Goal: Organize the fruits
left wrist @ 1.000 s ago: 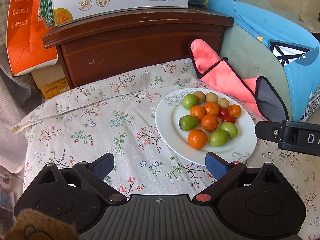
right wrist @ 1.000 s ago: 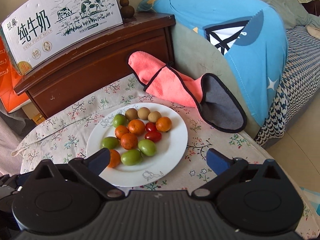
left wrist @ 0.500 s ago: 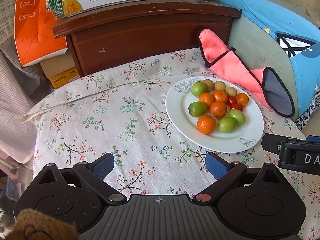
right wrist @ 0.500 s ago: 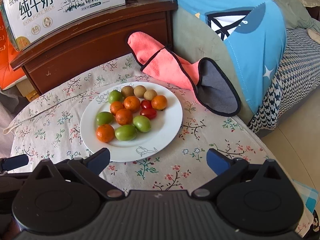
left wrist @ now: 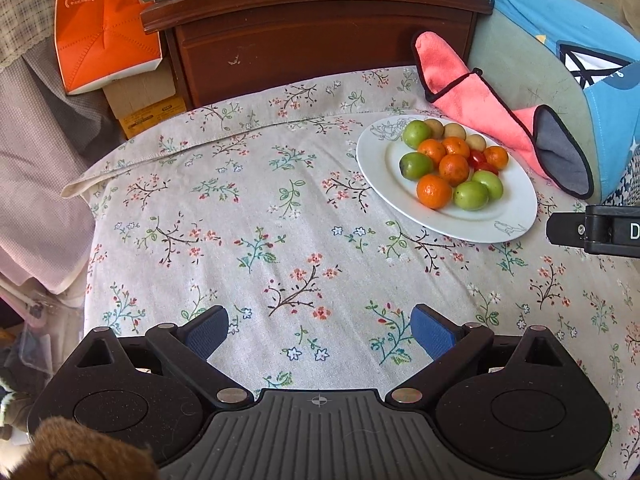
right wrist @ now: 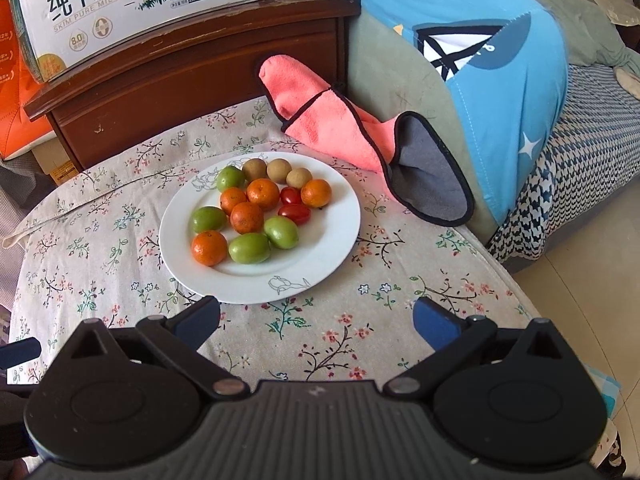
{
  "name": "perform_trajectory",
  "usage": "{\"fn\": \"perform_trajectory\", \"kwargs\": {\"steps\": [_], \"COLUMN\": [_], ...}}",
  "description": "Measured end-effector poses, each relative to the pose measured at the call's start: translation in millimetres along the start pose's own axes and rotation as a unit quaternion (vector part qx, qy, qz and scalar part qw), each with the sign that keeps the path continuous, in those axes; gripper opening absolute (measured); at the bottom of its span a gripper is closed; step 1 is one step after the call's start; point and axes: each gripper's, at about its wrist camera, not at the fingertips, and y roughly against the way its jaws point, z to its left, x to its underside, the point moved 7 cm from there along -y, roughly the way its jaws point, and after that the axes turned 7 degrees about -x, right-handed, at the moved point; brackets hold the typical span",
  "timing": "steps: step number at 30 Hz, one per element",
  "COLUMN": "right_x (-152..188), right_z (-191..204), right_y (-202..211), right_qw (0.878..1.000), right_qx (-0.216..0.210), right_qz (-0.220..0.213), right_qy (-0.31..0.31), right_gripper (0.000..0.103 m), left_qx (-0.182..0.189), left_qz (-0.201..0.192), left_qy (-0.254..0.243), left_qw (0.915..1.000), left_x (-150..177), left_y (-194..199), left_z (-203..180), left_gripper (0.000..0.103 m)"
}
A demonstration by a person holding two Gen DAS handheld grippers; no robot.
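A white plate (left wrist: 516,212) (right wrist: 320,272) lies on the floral tablecloth, holding several oranges (right wrist: 209,247), several green fruits (right wrist: 249,248), three small brown fruits (right wrist: 279,170) and two cherry tomatoes (right wrist: 295,213). My left gripper (left wrist: 320,334) hovers open above bare cloth, well left of and nearer than the plate. My right gripper (right wrist: 316,320) is open just in front of the plate's near rim, with nothing between its fingers. In the left wrist view, part of the right gripper (left wrist: 596,230) shows at the right edge.
A pink cloth (right wrist: 324,120) lies behind the plate against a blue and green cushion (right wrist: 500,60). A brown wooden cabinet (left wrist: 320,36) with a milk carton box (right wrist: 132,4) stands behind the table. An orange bag (left wrist: 104,28) is at back left. The table edge drops off at right.
Both grippers have pulled back and risen from the plate, so more tablecloth shows. The left gripper has also shifted leftward. The fruits have not moved.
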Motion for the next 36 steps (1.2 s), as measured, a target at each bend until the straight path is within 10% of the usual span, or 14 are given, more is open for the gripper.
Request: {"fn": "perform_trajectory", "kwargs": {"steps": [15,36], "right_x": [16,2], "right_z": [-6,-16], "right_y": [11,-4], "right_qw": [1.0,0.999], "right_qx": [-0.007,-0.006], "right_qz": [0.019,0.04], "right_qy": [0.01,0.005], "right_gripper": [0.102,0.102], "left_qx": [-0.001,-0.009], "left_qz": [0.013,-0.009], "left_qy": [-0.004,-0.014], "left_qw": [0.9999,0.9998], "left_x": [24,-58], "left_y": [33,34], "left_z": [-6,-12], "left_gripper": [0.099,0.099]}}
